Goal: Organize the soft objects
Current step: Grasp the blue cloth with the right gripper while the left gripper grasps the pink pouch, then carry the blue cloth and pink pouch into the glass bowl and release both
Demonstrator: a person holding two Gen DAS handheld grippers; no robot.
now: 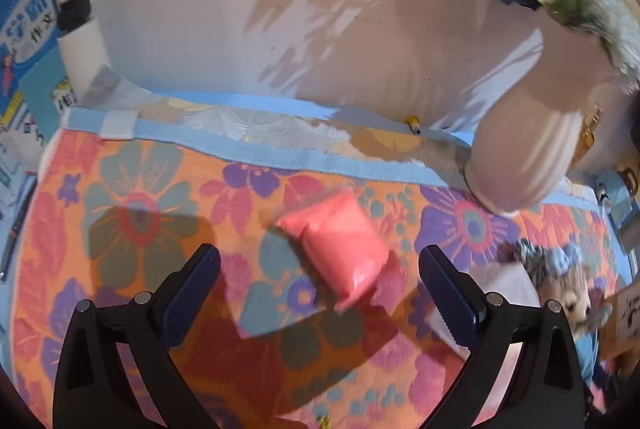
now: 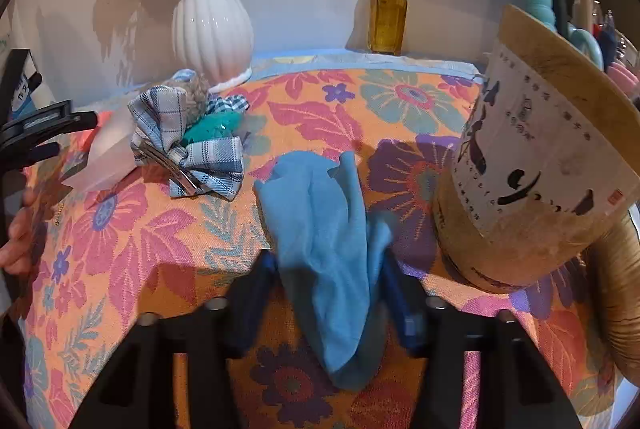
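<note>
In the left wrist view a pink soft packet [image 1: 340,249] lies on the floral cloth [image 1: 140,213], between and just beyond the fingers of my left gripper [image 1: 320,269], which is open and empty. In the right wrist view my right gripper [image 2: 330,269] is shut on a blue cloth [image 2: 324,229] that drapes forward over the floral cloth [image 2: 120,249]. A plaid bow with a small plush toy [image 2: 192,141] and a teal soft item [image 2: 214,125] lie at the back left. The plush [image 1: 560,277] also shows at the right of the left wrist view.
A white ribbed vase [image 2: 212,29] with flowers stands at the back; it also shows in the left wrist view [image 1: 528,149]. An amber bottle [image 2: 388,13] stands by the wall. A tall cardboard tube [image 2: 540,157] stands close on the right. Books [image 1: 28,41] lie at far left.
</note>
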